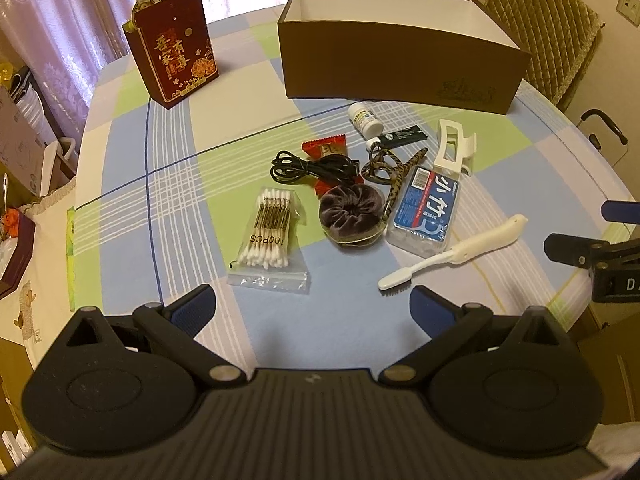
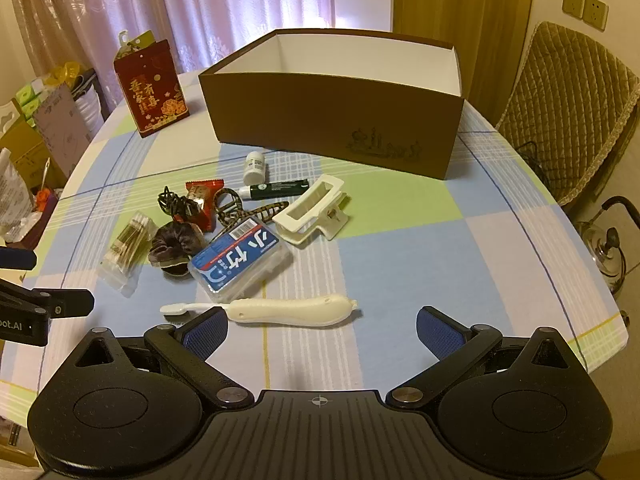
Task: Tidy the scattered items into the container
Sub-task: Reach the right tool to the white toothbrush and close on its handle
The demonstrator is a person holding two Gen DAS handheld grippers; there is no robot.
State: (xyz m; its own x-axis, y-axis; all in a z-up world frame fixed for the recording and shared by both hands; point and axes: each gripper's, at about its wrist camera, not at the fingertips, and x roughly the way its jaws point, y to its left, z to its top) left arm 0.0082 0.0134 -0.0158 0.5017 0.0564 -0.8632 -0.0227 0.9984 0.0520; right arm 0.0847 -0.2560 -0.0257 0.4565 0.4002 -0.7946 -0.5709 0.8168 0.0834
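Checked tablecloth [image 2: 400, 240] carries the scattered items in 1 cluster, just near of the empty brown box [image 2: 332, 120] at the far side. Left gripper [image 1: 312, 300] and right gripper [image 2: 322, 322] hover spread wide, grasping nothing. Recommended: right gripper takes the nearest white toothbrush [image 2: 280, 310] across its thick handle, lifting clear of the box wall.

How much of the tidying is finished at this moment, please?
Nothing looks done: the visible inside of the brown box shows no items. Nothing is in hand; the left gripper and right gripper are open. Left on the table: cotton swabs, scrunchie, floss-pick box, toothbrush, white hair claw and other small items.
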